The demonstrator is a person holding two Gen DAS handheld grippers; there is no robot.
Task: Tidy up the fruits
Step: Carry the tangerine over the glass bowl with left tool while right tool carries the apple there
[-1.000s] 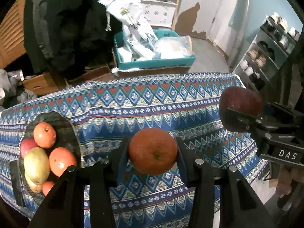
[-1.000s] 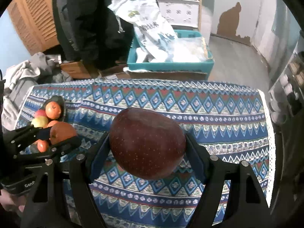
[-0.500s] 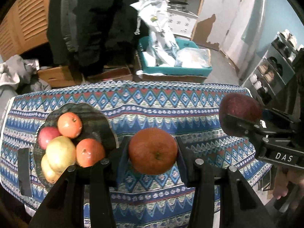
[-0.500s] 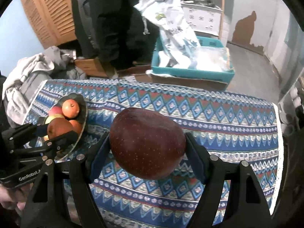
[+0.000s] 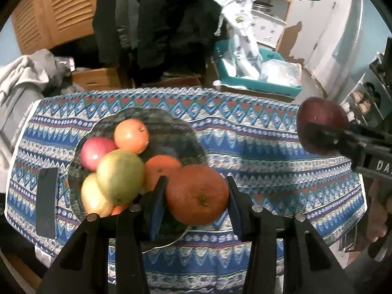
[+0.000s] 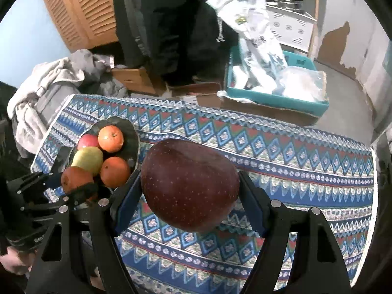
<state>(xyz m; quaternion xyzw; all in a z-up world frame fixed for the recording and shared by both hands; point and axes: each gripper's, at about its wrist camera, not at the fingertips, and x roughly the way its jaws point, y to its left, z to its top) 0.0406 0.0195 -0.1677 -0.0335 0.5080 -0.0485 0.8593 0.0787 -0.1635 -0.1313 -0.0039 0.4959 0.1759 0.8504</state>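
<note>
While both grippers hang above the blue patterned tablecloth [image 6: 281, 152], each has a fruit pinched tight. Left gripper [image 5: 197, 199] is closed on a round orange [image 5: 197, 198], poised over the near rim of the dark scalloped glass plate [image 5: 171, 125], which sits toward the table's left edge. Right gripper [image 6: 189, 188] is clamped on a big dark-red speckled apple [image 6: 189, 183], out over the middle of the cloth, well apart from the plate.

Progress, by my read: mostly done. Plate already carries a pile: two oranges [image 5: 131, 136], a pink-red apple [image 5: 96, 153], a yellow-green pear-ish fruit [image 5: 120, 174] on top, another yellowish one under it. No loose fruit on the cloth, so what's left is prob. just these two drops, orange first, apple after.

Hard to tell: an orange sliver under the pile, maybe another fruit, is hidden by the left finger. Plate's near rim is cut off behind the gripper. Flat dark rectangle [image 5: 46, 202] at the cloth's left edge, can't ID it. Room behind = clutter, teal crate [image 6: 276, 98] w/ bags.
</note>
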